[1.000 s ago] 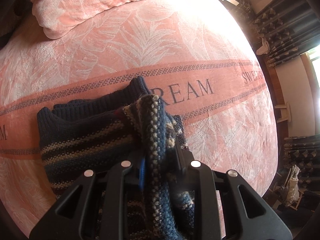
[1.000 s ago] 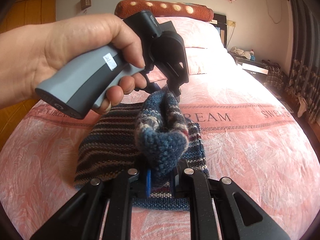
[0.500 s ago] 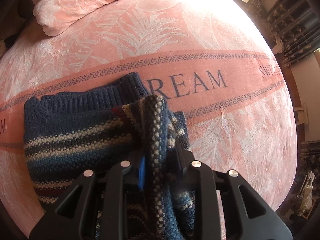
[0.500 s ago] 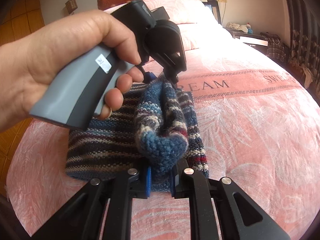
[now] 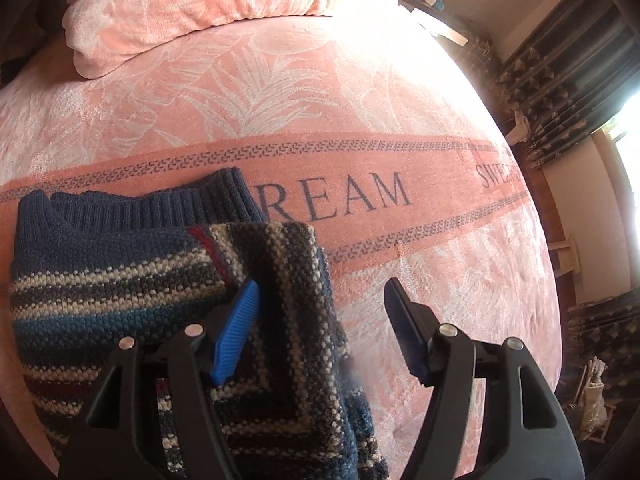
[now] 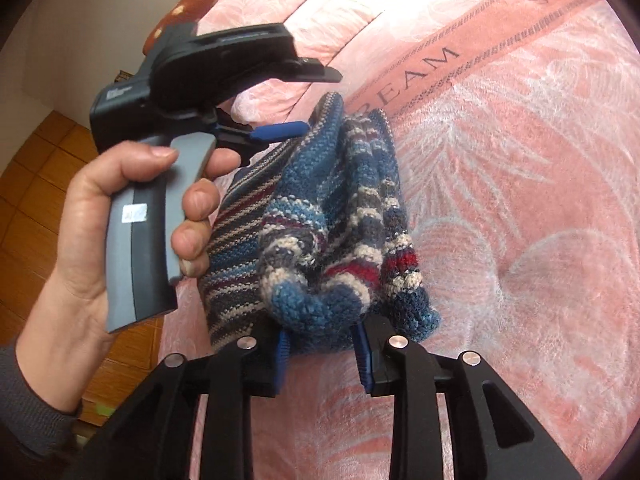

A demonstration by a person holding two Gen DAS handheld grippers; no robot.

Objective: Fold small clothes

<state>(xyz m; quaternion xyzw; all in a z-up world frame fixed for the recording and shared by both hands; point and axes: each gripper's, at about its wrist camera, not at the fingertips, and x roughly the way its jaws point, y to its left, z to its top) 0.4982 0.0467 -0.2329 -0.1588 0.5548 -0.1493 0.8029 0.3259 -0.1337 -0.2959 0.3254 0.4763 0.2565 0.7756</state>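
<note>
A small knit sweater (image 5: pixel 120 280) with blue, cream and dark red stripes lies on the pink bed blanket (image 5: pixel 360 120), its navy ribbed collar toward the pillow. One side is folded over the body. My left gripper (image 5: pixel 320 286) is open, the folded edge lying loose beside its blue pad. In the right wrist view a hand holds the left gripper (image 6: pixel 316 100) open above the sweater (image 6: pixel 352 200). My right gripper (image 6: pixel 322 344) stands part open, and a bunched roll of the knit rests between its blue pads.
A pink pillow (image 5: pixel 180 12) lies at the head of the bed, with an orange dotted bolster (image 6: pixel 188 4) behind it. Dark curtains (image 5: pixel 560 80) hang to the right. Wooden floor (image 6: pixel 36 184) shows past the bed's left edge. The blanket (image 6: pixel 520 200) spreads wide to the right.
Both grippers carried the sweater's side over its body while shut on it. The left jaws have now sprung wide and let go; the right jaws have widened around the bunched knit.
</note>
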